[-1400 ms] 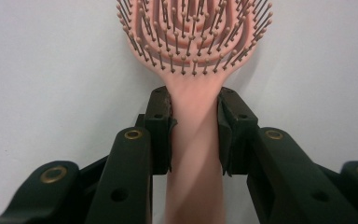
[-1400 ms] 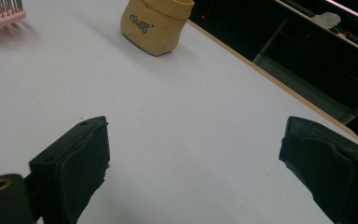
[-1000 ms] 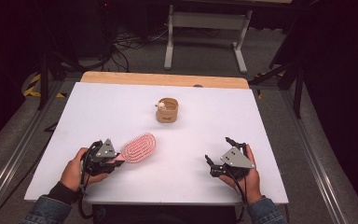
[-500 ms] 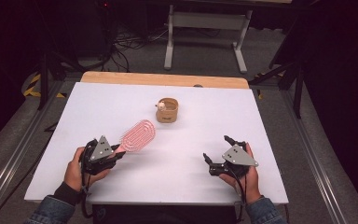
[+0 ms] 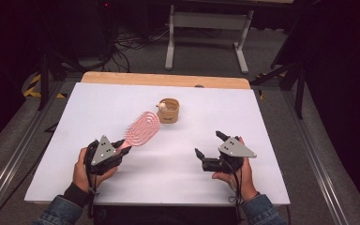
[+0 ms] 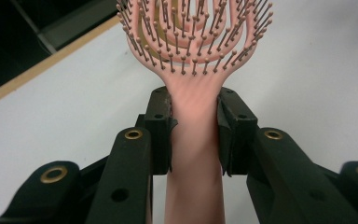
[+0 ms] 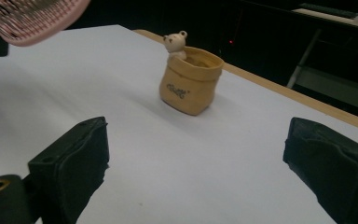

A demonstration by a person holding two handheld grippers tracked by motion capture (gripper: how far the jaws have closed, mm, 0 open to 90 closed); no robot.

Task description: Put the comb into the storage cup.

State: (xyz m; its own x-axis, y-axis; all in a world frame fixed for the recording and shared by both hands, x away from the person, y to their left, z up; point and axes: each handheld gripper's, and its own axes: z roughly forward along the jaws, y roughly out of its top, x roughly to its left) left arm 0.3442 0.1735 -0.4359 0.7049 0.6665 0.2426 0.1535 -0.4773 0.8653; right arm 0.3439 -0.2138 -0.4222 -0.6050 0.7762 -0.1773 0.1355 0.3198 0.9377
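My left gripper (image 5: 123, 146) (image 6: 195, 116) is shut on the handle of a pink vented hairbrush (image 5: 140, 130) (image 6: 196, 93), which is lifted off the white table (image 5: 122, 98) with its bristled head pointing up and away toward a small tan bag-shaped pot (image 5: 168, 110) (image 7: 190, 80) that has a tiny bear figure on its rim. My right gripper (image 5: 211, 145) (image 7: 196, 154) stands open at the front right with nothing between its jaws. The brush head (image 7: 32, 18) juts in at the upper left of the right gripper view.
The table's wooden far edge (image 5: 164, 79) lies behind the pot. Beyond it on the dark floor are a metal stand (image 5: 206, 28) and cables. A bare white surface lies between the two grippers.
The left gripper has raised the hairbrush and swung its head up and away toward the pot. The right gripper has lifted slightly.
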